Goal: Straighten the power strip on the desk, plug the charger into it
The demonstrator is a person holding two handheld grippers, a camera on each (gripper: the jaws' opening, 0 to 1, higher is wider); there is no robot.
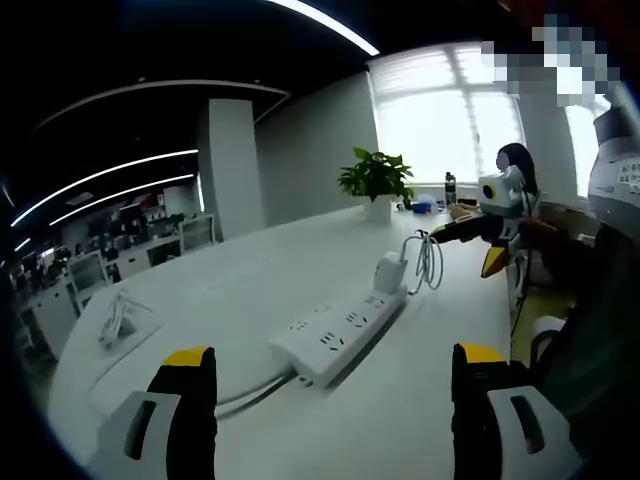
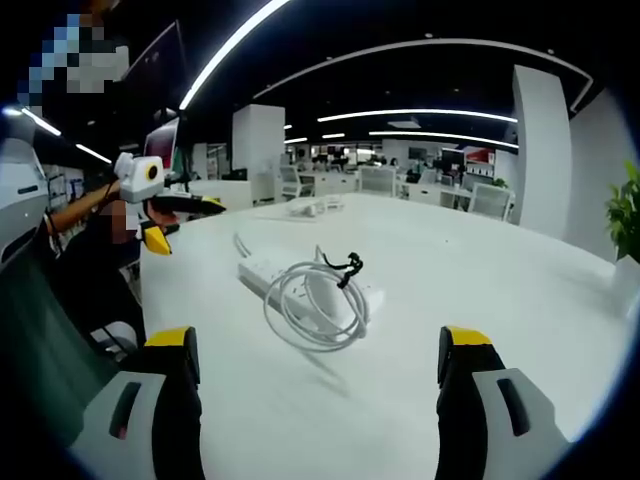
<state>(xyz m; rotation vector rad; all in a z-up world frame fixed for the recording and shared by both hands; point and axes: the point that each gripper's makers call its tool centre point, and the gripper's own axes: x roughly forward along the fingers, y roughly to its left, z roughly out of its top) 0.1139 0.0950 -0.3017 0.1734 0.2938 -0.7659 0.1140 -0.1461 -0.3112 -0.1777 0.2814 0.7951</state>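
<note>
Left gripper view: the left claw (image 1: 335, 385) stands apart and holds nothing, its two yellow-tipped jaws rising from the lower edge. The strip (image 1: 340, 332) lies flat on the white counter (image 1: 250, 275), between and beyond the jaws, set at a slant to the near edge. Its lead (image 1: 245, 393) runs from the near end toward the left jaw and is cut off behind it. The charger (image 1: 389, 272) stands upright on the far end of the strip; whether it is fully seated cannot be made out. Its coiled cable (image 1: 428, 262) rises just beside it. The right claw (image 1: 470, 235) enters from the right, well apart from the strip, over the far counter edge; its jaw spacing cannot be judged here. A plant (image 1: 376, 180) stands at the far end by the window, and a small item (image 1: 118, 320) lies near the left edge, too blurred to identify.

Right gripper view: the right claw (image 2: 315, 390) is apart and empty. The strip (image 2: 268, 272) is largely hidden behind the charger (image 2: 325, 298) and the cable (image 2: 315, 305) looped around it. Bare counter (image 2: 480, 270) extends to the right and beyond. The left claw (image 2: 185, 205) shows at the left counter edge, its state unclear here.
</note>
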